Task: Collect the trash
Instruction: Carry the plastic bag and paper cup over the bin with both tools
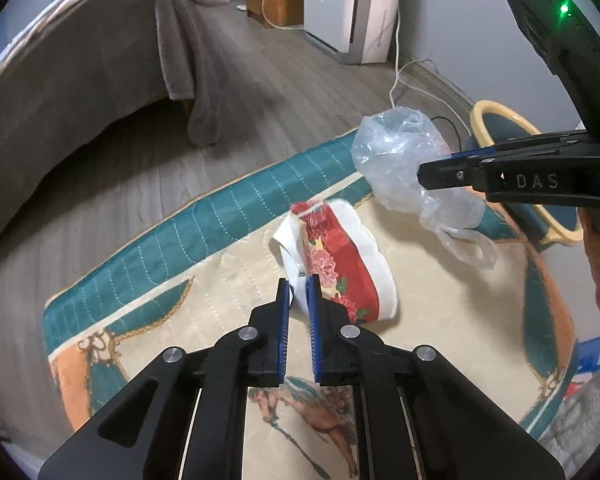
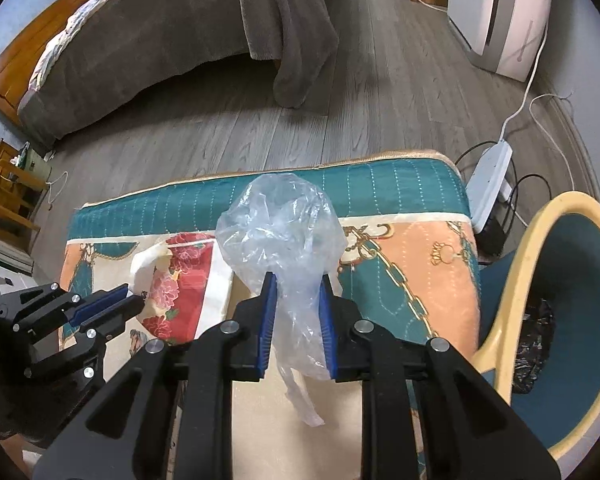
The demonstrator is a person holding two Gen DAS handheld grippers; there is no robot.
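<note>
1. While both tongs are loaded, nothing looks binned yet: the right gripper (image 2: 296,320) is clamped on a clear plastic bag (image 2: 280,232).
2. The left gripper (image 1: 299,300) pinches a red floral wrapper (image 1: 340,256).
3. Right of both, the bin (image 2: 512,304) awaits them.

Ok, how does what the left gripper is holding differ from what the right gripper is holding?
The left gripper pinches a white corner of the flat red floral wrapper, opaque and printed. The right gripper squeezes the clear plastic bag at its neck; it is see-through, crumpled and puffed into a ball, with a tail hanging below. Both are held above the patterned mat.
</note>
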